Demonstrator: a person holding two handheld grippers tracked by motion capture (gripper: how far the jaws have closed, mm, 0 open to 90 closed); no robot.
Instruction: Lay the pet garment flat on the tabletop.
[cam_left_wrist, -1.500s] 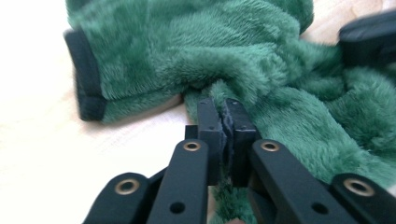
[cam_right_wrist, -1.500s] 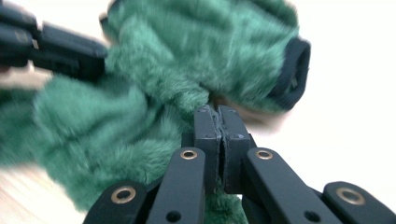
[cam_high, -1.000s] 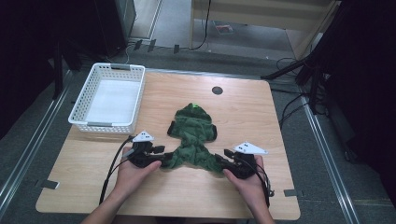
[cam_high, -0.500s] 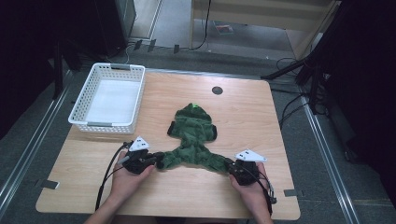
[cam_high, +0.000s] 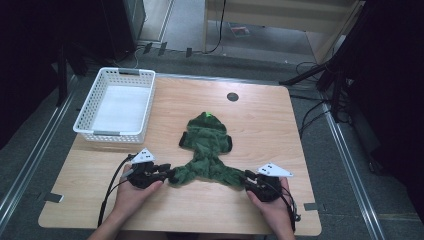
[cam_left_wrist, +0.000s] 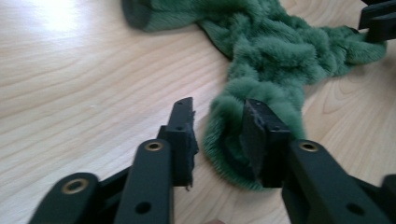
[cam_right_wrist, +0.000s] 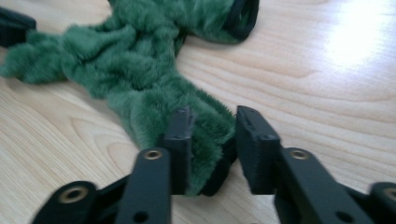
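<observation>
High view: fuzzy green fleece garment (cam_high: 206, 150) lies spread on the light wooden table (cam_high: 260, 125), just below frame centre, its two lower ends splayed out to lower left and lower right. Left gripper (cam_high: 165, 174) sits at the lower-left end, right gripper (cam_high: 247, 181) at the lower-right end, each held in a hand (cam_high: 131, 196) entering from the bottom edge (white plates on top of both tools). White plastic mesh basket (cam_high: 116, 106) stands at upper left on the table, well apart from the garment.

Left gripper view: the two black jaws rise from the bottom edge; the jaws have just been opening. The garment's fluffy end (cam_left_wrist: 243, 130) lies between them, against the right-hand jaw, with a visible gap to the left-hand one, so the grip is released. The rest of the garment runs toward the upper right of the frame.

Right gripper view: jaws likewise have just been opening. The garment's other end (cam_right_wrist: 205, 135) with a dark hem lies between them, close on the left-hand jaw and clear of the right-hand one; released. The fabric trails to the upper left.
</observation>
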